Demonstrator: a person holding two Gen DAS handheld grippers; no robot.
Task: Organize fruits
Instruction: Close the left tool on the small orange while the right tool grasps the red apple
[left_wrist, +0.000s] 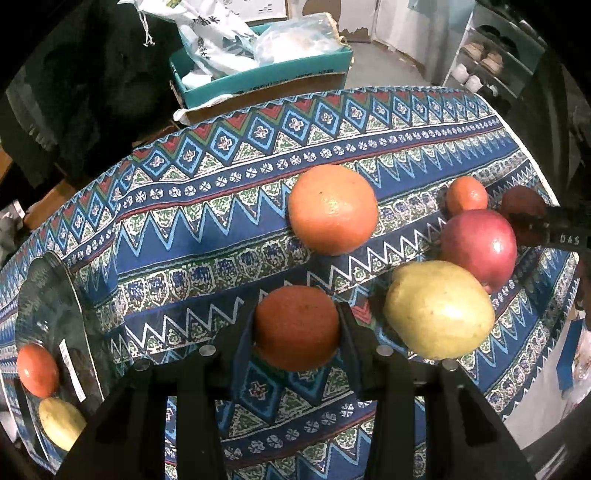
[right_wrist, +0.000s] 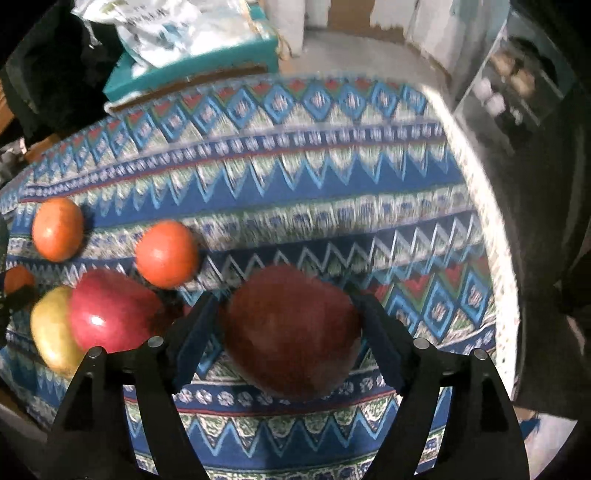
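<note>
Pinched tight in the left gripper (left_wrist: 297, 321): small orange (left_wrist: 297, 328), pads pressed flat against both its sides, sitting low over the patterned tablecloth (left_wrist: 207, 229). Just right of it, yellow pear (left_wrist: 439, 308), touching or nearly touching a shiny red apple (left_wrist: 478, 247) behind it. Further back, big orange (left_wrist: 332, 208) on its own, and a little tangerine (left_wrist: 466, 195) just behind the red apple.

Over on the right wrist view, bit blurry: right gripper (right_wrist: 288, 314) spread wide, fingers flanking a dark red apple (right_wrist: 291, 332) resting on the cloth near the table's right side. Looks like a sliver of gap on the left pad, right pad close up against the skin or barely off it, so not clamped as far as can be told.

Off at the far left edge of the left view, glass plate (left_wrist: 48, 280) already holding an orange fruit (left_wrist: 37, 369) and a yellow fruit (left_wrist: 61, 422), side by side, well apart from the loose pile.

Beyond the table's back edge, teal box (left_wrist: 266, 79) stuffed with white bags, and a shoe shelf (left_wrist: 487, 59) over in the right corner.
</note>
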